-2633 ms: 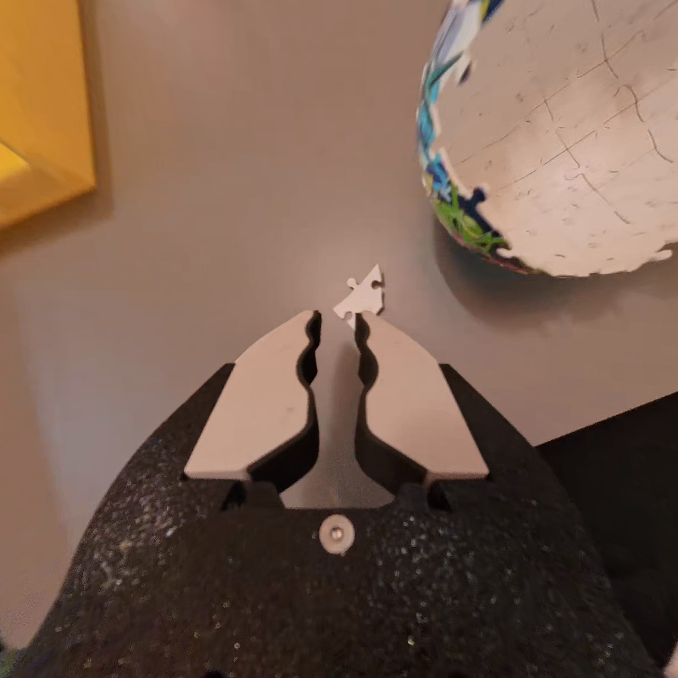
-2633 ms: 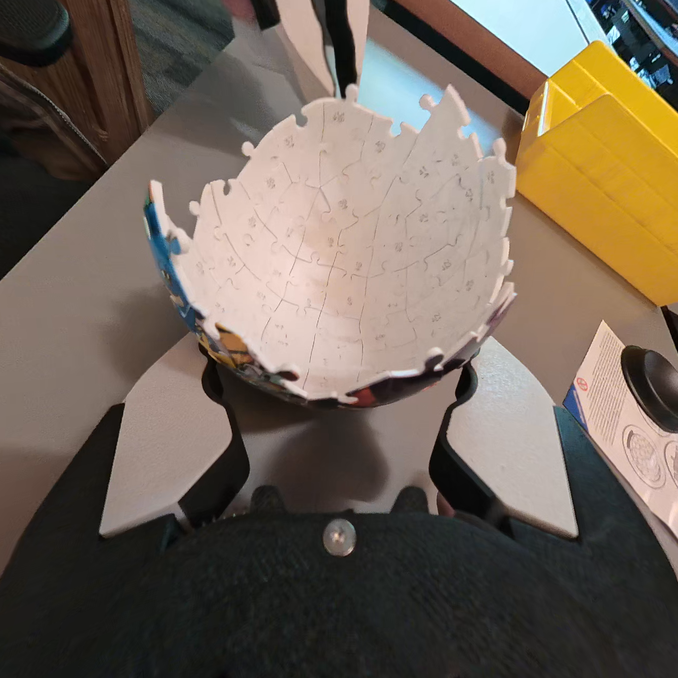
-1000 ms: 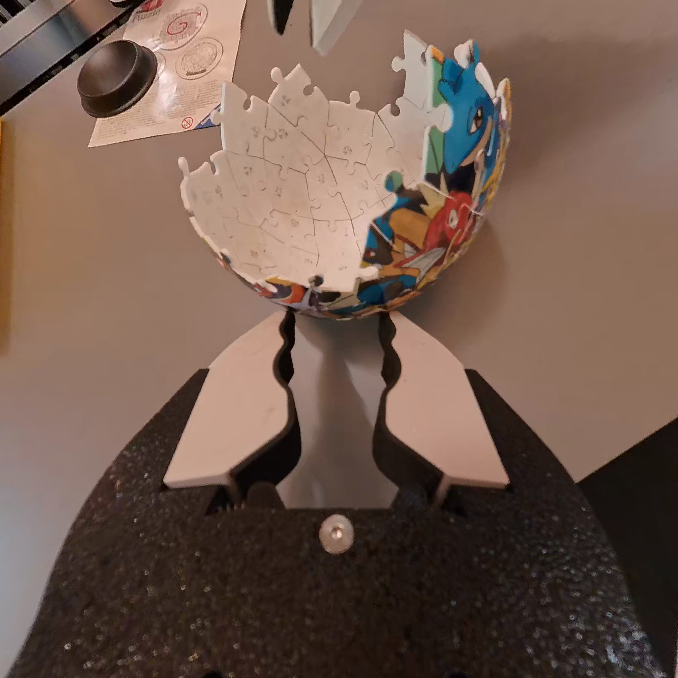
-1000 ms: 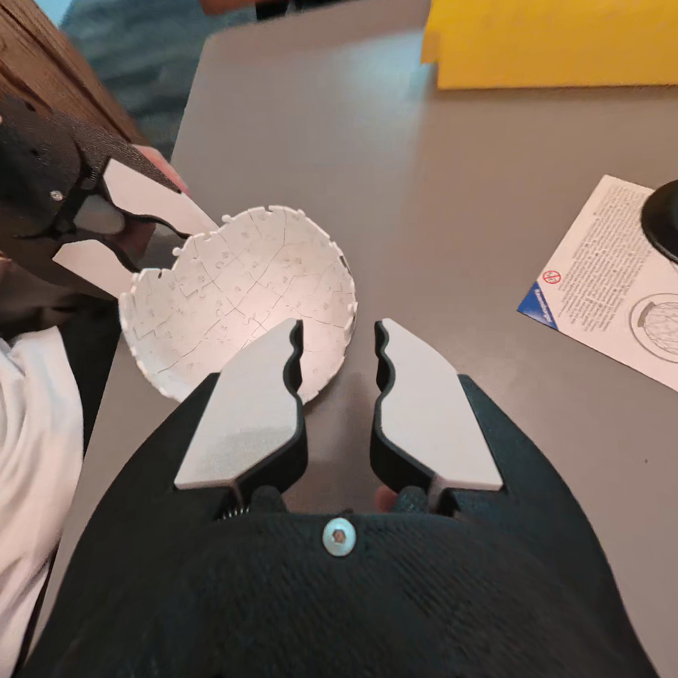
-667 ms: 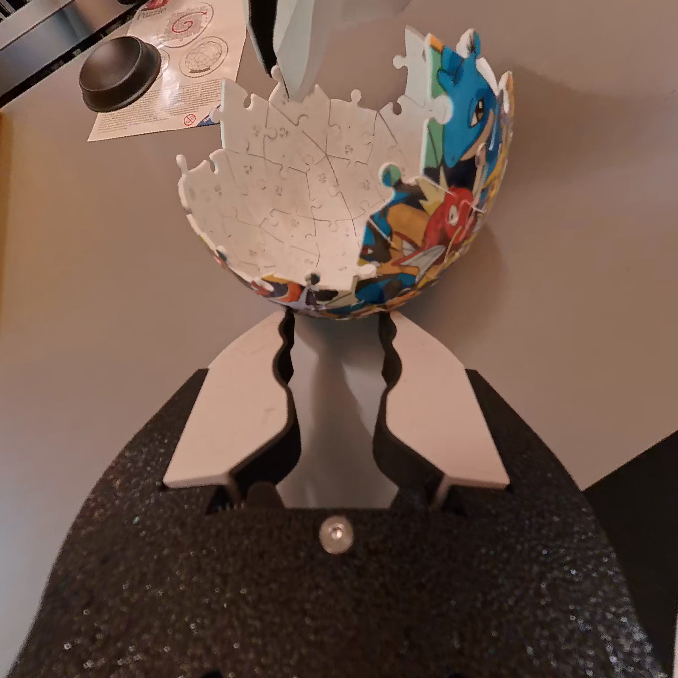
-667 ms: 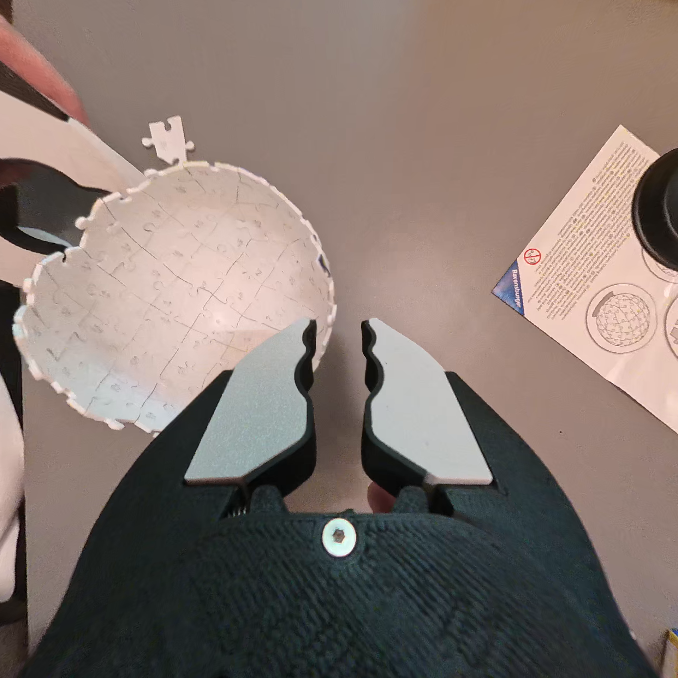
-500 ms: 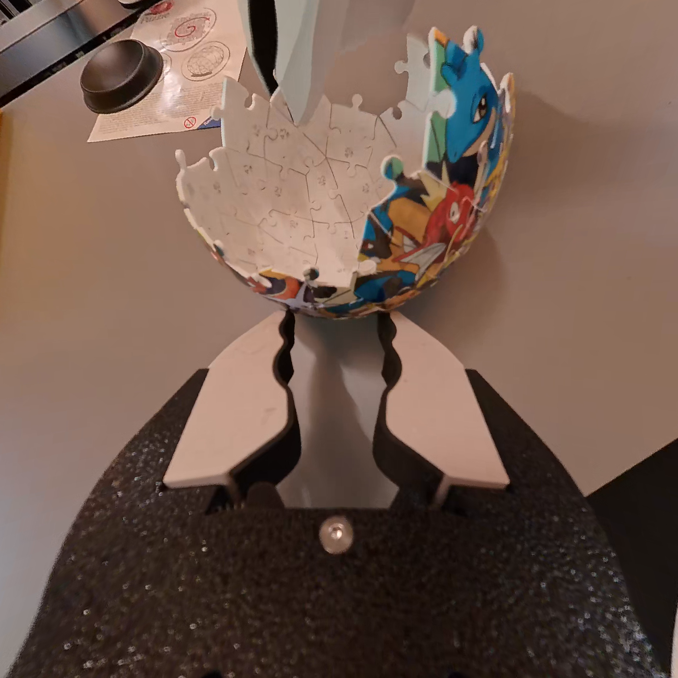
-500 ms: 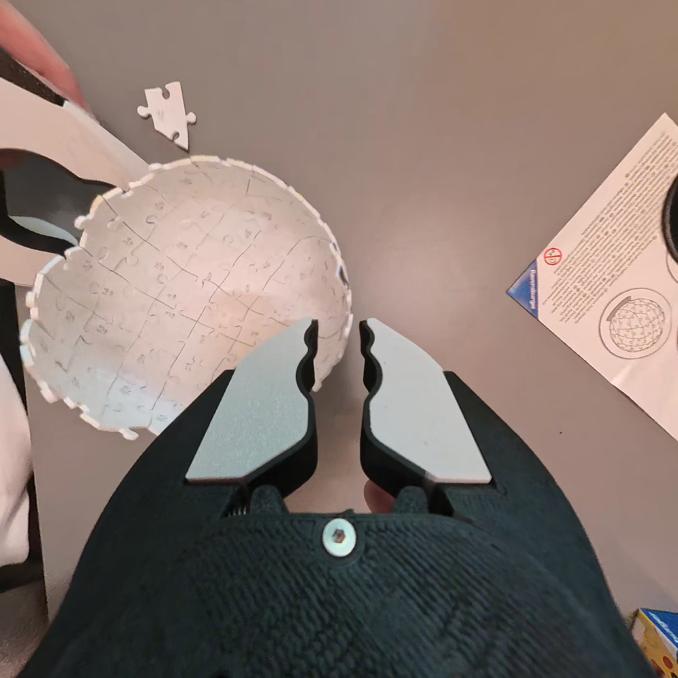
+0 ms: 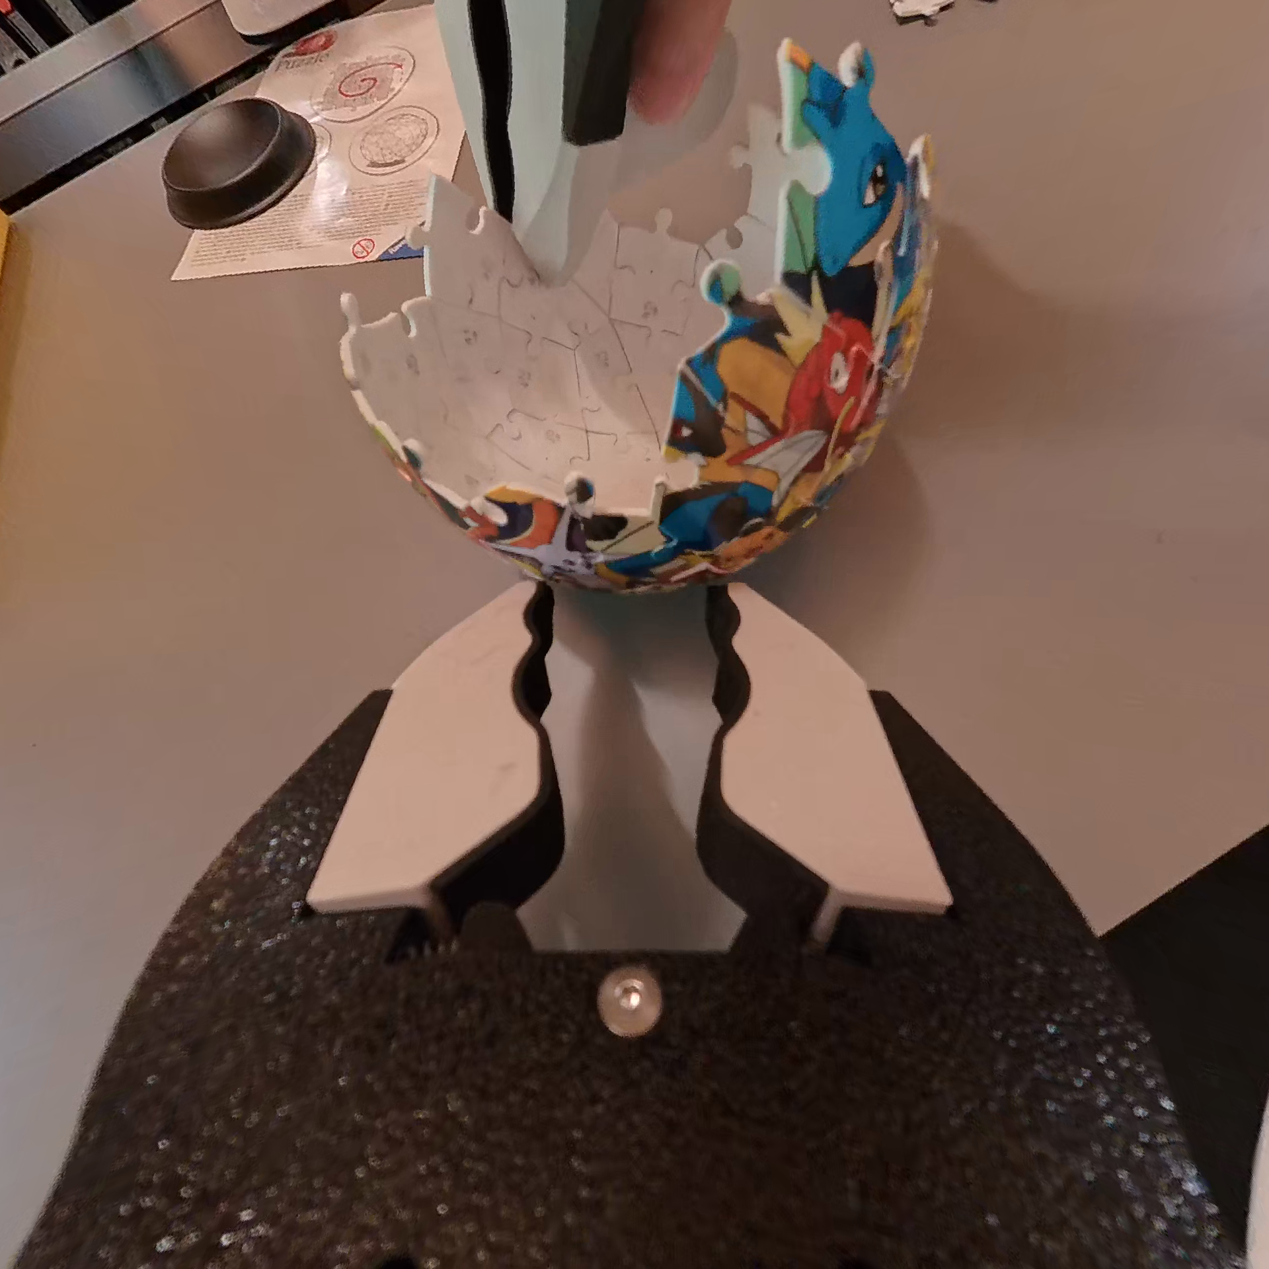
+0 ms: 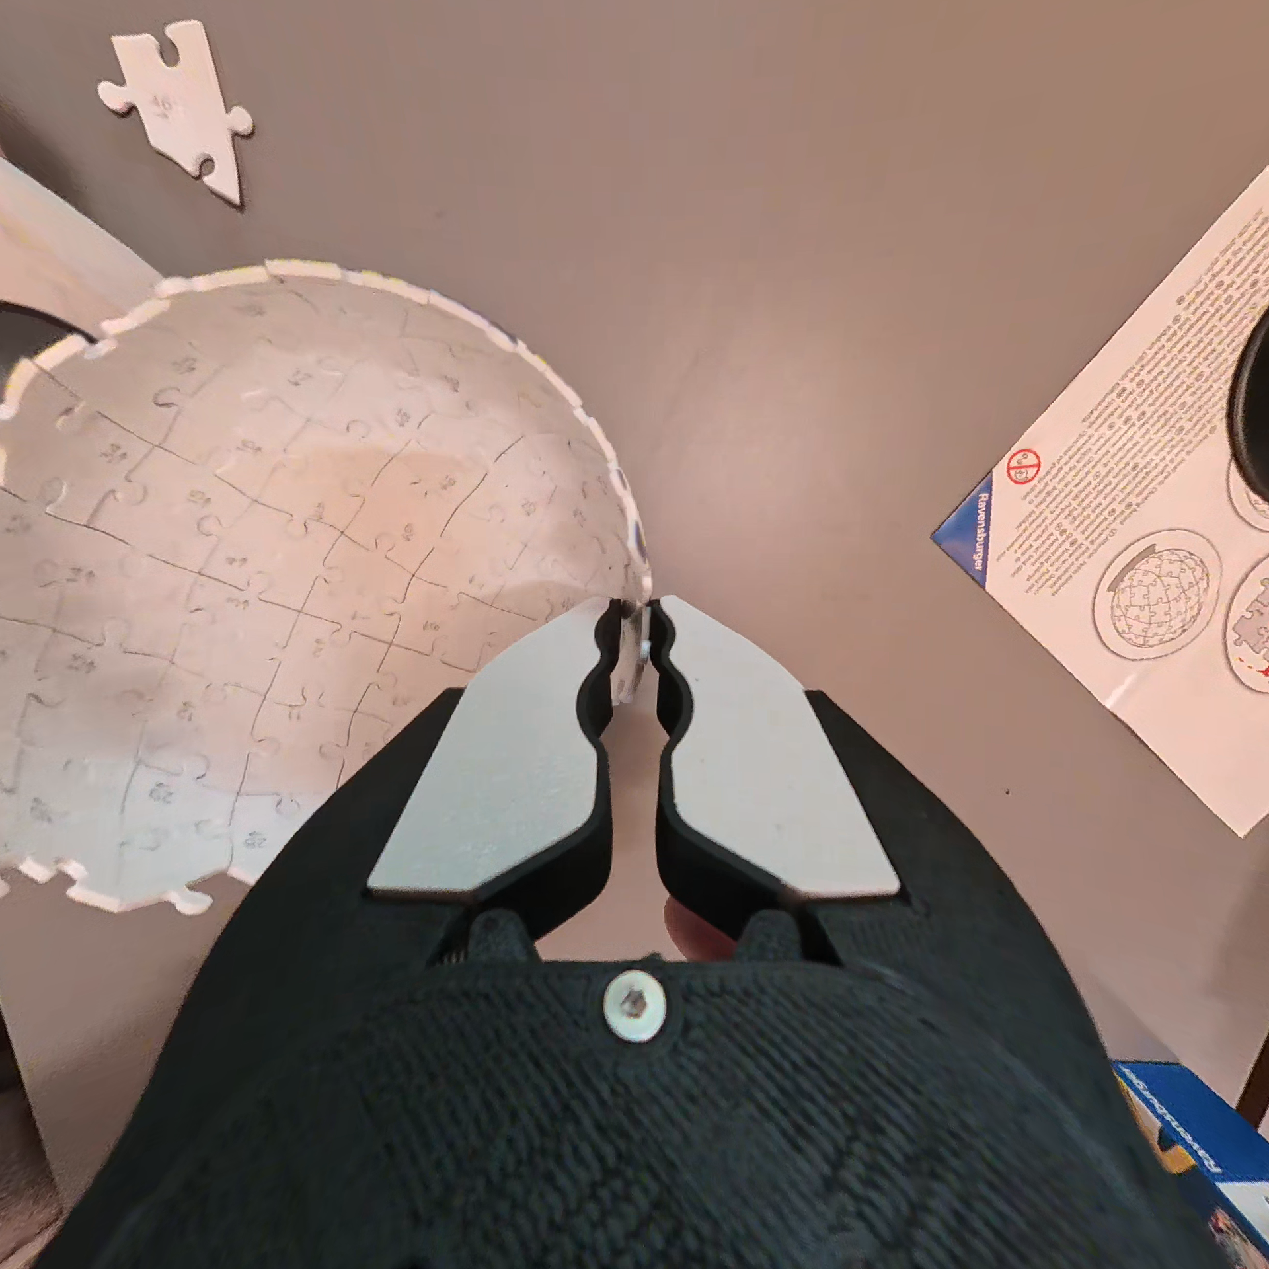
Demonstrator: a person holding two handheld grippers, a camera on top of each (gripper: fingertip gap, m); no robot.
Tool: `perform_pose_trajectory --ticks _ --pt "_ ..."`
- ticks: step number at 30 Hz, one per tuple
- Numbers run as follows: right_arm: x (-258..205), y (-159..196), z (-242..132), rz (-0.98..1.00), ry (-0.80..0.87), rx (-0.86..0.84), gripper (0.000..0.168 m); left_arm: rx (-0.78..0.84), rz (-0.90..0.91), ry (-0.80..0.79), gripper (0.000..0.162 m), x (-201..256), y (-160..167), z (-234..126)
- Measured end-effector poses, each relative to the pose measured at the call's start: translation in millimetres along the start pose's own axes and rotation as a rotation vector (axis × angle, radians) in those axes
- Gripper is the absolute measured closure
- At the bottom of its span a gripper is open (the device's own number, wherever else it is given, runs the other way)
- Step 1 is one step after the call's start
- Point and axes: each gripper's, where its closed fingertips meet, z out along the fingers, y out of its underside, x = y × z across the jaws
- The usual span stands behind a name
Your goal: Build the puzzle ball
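Observation:
The puzzle ball is a half-built shell (image 9: pixel 549 384), white inside and printed with colourful cartoon figures outside, resting on the grey table (image 9: pixel 206 549). My left gripper (image 9: pixel 628 594) is open, with its fingertips against the shell's lower outside. My right gripper (image 10: pixel 632 618) is shut on the shell's rim (image 10: pixel 635 645). In the left wrist view it comes down from above (image 9: pixel 549 275) onto the far rim. The shell's white inside (image 10: pixel 275 549) fills the left of the right wrist view. One loose white piece (image 10: pixel 178 103) lies beyond it.
A printed instruction sheet (image 10: pixel 1133 549) lies to the right with a black round stand (image 9: pixel 233 168) on it. A blue box (image 10: pixel 1202 1153) sits at the near right corner. The table's edge (image 9: pixel 1167 886) runs close on the left gripper's right. One gripper's finger ends stand about 11 cm off the other's. My left tips are roughly 8 cm from the loose white piece (image 10: pixel 178 103).
My right gripper has come down from above the table onto the shell and closed on its rim. The left gripper and shell have stayed nearly still.

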Motion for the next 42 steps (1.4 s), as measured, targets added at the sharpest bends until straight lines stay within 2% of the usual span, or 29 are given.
perform_pose_trajectory --ticks 13,14,16,19,23,26,31,35,42 --pt "-5 -4 -4 -0.017 -0.043 0.035 0.165 -0.009 0.000 -0.001 0.118 1 2 1" --pt "-5 -6 -4 -0.021 -0.038 0.051 0.162 -0.009 -0.001 0.002 0.117 2 2 1" --pt "-10 -6 -5 -0.015 -0.066 0.071 0.138 -0.009 -0.005 0.009 0.117 3 2 1" --pt "-10 -1 -5 0.006 -0.071 0.053 0.137 -0.010 -0.004 0.004 0.117 2 2 1" --pt "-9 8 -9 0.035 -0.079 0.037 0.124 -0.010 -0.009 0.005 0.118 2 2 1" --pt "-4 9 -21 0.063 -0.077 0.089 0.117 -0.011 -0.004 0.005 0.118 3 1 0" --pt "-3 18 -39 0.104 -0.122 0.128 0.126 -0.015 0.006 0.004 0.118 3 1 1" --pt "-2 21 -34 0.079 -0.095 0.102 0.139 -0.016 0.010 -0.001 0.118 3 0 2" --pt "-10 6 -20 0.031 -0.094 0.126 0.149 -0.021 0.020 -0.004 0.118 4 -1 3"
